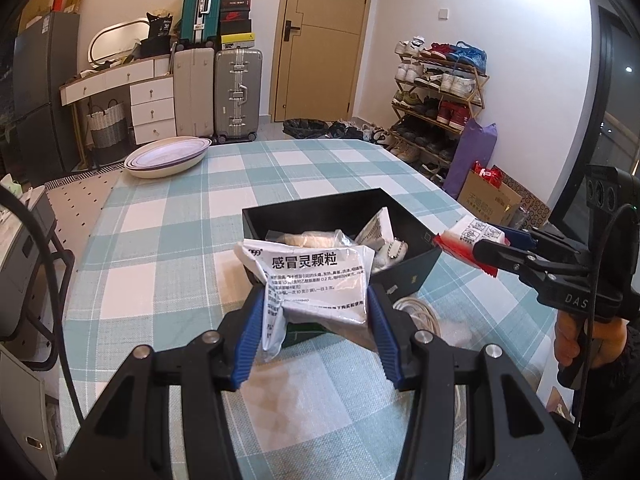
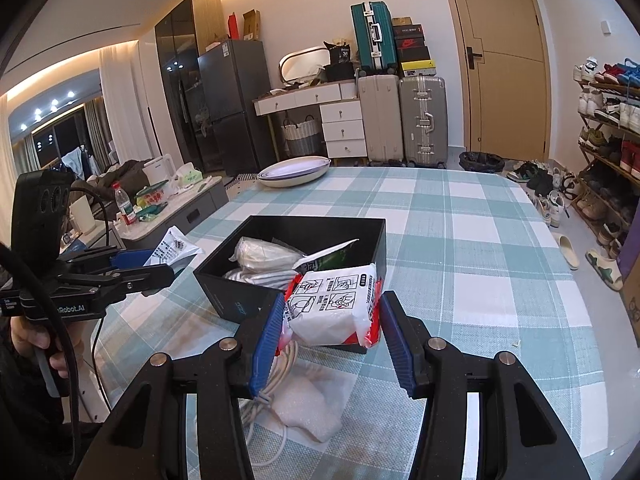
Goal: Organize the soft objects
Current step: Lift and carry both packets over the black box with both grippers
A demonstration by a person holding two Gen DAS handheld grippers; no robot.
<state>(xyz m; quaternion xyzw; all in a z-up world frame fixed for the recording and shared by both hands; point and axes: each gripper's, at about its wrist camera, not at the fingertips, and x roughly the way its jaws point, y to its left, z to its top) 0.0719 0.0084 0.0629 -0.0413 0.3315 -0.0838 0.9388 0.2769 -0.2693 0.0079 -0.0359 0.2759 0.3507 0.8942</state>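
Left gripper [image 1: 316, 304], tilted downward, its blue pads [image 1: 251, 340] clamped on a white sachet [image 1: 316, 280]; right gripper [image 2: 328, 320], at its 3 o'clock, likewise tilted, pads pinching a red-edged packet [image 2: 336, 304]. A hand [image 1: 588, 344] grasps the right gripper's handle

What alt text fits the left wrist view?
The left gripper holds a white medicine sachet above a checked tablecloth, before an open black box of soft packets; the right gripper holds a red-edged packet.

Black box [image 1: 404, 280], teal-checked tablecloth [image 1: 168, 220]
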